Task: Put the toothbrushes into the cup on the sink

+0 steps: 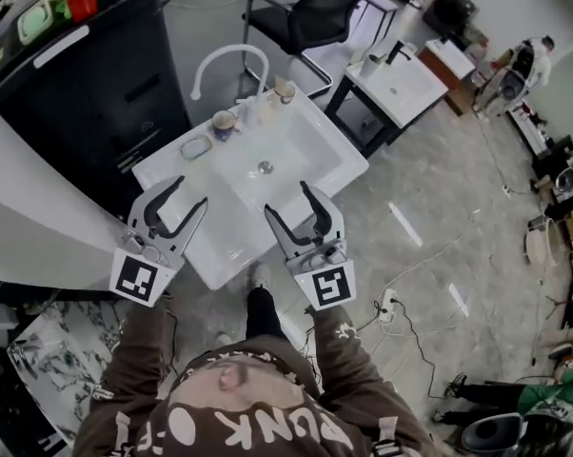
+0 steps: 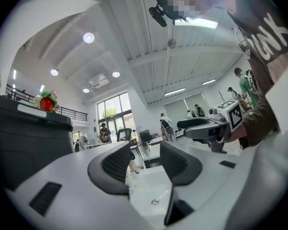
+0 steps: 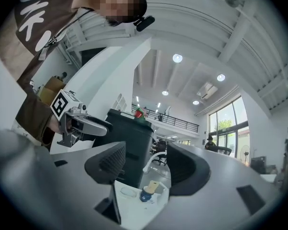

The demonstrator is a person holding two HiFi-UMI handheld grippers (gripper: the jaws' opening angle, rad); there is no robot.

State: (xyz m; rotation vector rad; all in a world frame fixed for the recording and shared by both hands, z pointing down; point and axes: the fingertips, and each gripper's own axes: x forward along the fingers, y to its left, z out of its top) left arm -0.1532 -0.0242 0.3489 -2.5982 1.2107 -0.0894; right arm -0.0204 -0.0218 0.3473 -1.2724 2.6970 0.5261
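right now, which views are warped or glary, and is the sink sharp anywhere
Head view: even light, slight edge bending, white rectangular ceramic sink fairly sharp. Left gripper view: heavy fisheye, black corners, long ceiling strip light glaring. Right gripper view: same fisheye, round ceiling lamp glaring, tall window bright.

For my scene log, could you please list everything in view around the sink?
white ceramic sink: one, white, centre.
curved tap: one, white, sink's back rim.
small round cup: one, blue-and-white, by tap.
oval soap dish: one, pale green, left of cup.
tall cabinet: one, black, left of sink.
office chair: one, black, behind sink.
left gripper: one, grey, open, empty, over sink's left edge.
right gripper: one, grey, open, empty, over sink's front.
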